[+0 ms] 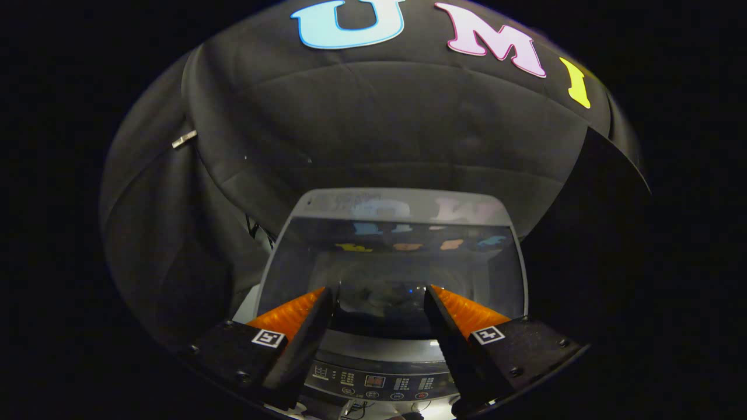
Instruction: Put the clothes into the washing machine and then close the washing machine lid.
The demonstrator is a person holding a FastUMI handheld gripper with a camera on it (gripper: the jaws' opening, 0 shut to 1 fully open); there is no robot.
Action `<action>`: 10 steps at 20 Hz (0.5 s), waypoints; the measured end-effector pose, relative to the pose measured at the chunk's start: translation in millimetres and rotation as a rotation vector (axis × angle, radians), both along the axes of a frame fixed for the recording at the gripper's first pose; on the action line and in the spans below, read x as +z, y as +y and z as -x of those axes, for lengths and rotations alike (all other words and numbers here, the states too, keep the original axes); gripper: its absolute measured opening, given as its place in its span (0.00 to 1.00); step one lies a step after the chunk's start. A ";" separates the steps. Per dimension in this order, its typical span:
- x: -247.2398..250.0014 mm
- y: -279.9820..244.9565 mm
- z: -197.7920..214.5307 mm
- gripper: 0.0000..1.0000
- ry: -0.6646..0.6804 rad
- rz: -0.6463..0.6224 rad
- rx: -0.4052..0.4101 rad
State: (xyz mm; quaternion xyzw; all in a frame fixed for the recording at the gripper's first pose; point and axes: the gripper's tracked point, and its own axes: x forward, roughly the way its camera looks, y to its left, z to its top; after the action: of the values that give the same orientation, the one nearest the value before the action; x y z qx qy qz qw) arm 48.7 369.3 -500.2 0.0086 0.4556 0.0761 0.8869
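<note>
Fingers of the gripper [379, 294] stand wide apart in the lower middle of the frame, with nothing held between them. Below and just ahead of them sits the washing machine [391, 350], seen from above its front edge. Its control panel [379, 382] runs across the bottom centre of the frame, between the two finger bases. The lid [402, 251] is a dark, glassy pane with a pale grey rim; it lies flat over the tub and reflects the booth above, and its far edge reaches the middle of the frame. Dim shapes show through the pane between the fingertips, but I cannot tell whether they are clothes. Open room lies above the lid, up to the black cloth wall [379, 128] that fills the upper half. A small metal clip [184, 139] sits on the cloth at upper left.
</note>
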 end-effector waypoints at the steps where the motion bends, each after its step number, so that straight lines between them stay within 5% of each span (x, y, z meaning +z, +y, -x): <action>1: -9.1 1.6 3.5 1.00 0.020 0.002 0.000; 10: -39.1 6.2 29.5 1.00 0.103 0.019 0.021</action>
State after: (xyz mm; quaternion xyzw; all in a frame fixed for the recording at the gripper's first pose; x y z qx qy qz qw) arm 19.2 375.5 -539.3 -0.0009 0.5013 0.0803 0.8615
